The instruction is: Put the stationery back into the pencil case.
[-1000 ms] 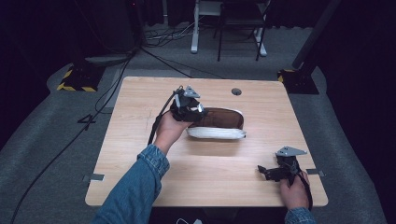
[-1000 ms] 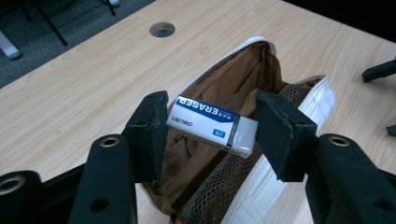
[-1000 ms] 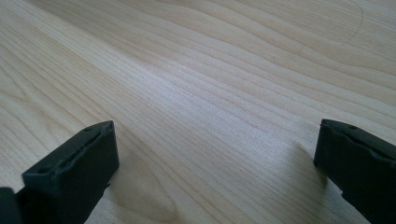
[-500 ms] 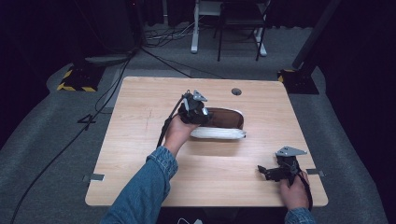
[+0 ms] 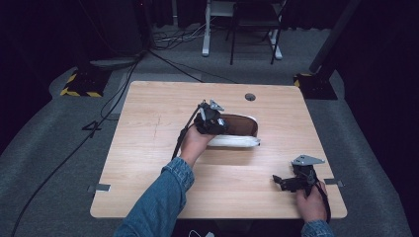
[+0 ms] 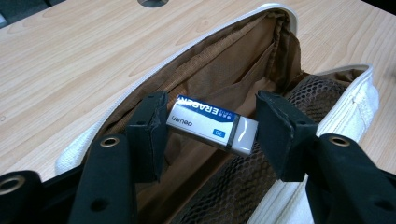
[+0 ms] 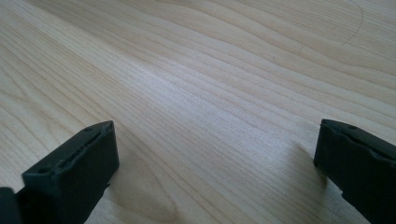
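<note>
Left gripper view: left gripper (image 6: 210, 128) has its jaws clamped on an eraser (image 6: 212, 125) (white block, blue-and-white sleeve), held end to end, just above the open mouth of a pencil case (image 6: 327, 121) with white outside, brown lining and a mesh pocket inside. Eraser is over the brown interior and not yet let go; can't tell if it touches the lining.

High view: case (image 5: 237, 140) lies mid-table (image 5: 148, 197), left gripper (image 5: 211, 120) at its left end. Right gripper (image 5: 292, 180) rests near the table's near right corner, well apart from the case; jaws spread wide, nothing between them, bare wood ahead.

Progress, my read: pick-up and carry done, eraser at the opening. Left: lower it in, release, withdraw, probably zip the case shut.
</note>
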Demonstrator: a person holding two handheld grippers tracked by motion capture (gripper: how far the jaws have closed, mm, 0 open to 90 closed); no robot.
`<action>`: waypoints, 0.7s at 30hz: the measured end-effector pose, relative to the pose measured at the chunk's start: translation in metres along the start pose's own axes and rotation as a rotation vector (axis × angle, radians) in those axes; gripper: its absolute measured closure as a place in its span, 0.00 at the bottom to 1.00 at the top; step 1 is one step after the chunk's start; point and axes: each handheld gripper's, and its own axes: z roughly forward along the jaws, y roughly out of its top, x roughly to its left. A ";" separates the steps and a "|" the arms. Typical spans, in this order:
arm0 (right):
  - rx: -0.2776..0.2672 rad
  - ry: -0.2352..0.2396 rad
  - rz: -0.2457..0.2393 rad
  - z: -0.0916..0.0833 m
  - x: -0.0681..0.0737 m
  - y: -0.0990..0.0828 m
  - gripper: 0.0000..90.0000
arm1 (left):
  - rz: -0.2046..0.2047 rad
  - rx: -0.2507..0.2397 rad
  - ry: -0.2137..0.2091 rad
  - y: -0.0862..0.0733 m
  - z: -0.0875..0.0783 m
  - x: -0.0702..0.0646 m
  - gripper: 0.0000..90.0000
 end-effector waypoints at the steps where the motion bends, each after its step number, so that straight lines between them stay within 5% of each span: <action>1: 0.000 0.000 0.000 0.000 0.000 0.000 0.00 | 0.008 0.002 -0.002 0.000 0.000 0.000 0.51; 17: 0.000 0.001 -0.001 0.000 0.000 0.000 0.00 | -0.029 0.037 -0.017 -0.002 0.009 0.000 0.50; 21: 0.000 0.001 -0.001 0.000 0.000 0.000 0.00 | -0.042 0.029 -0.043 -0.002 0.010 0.001 0.39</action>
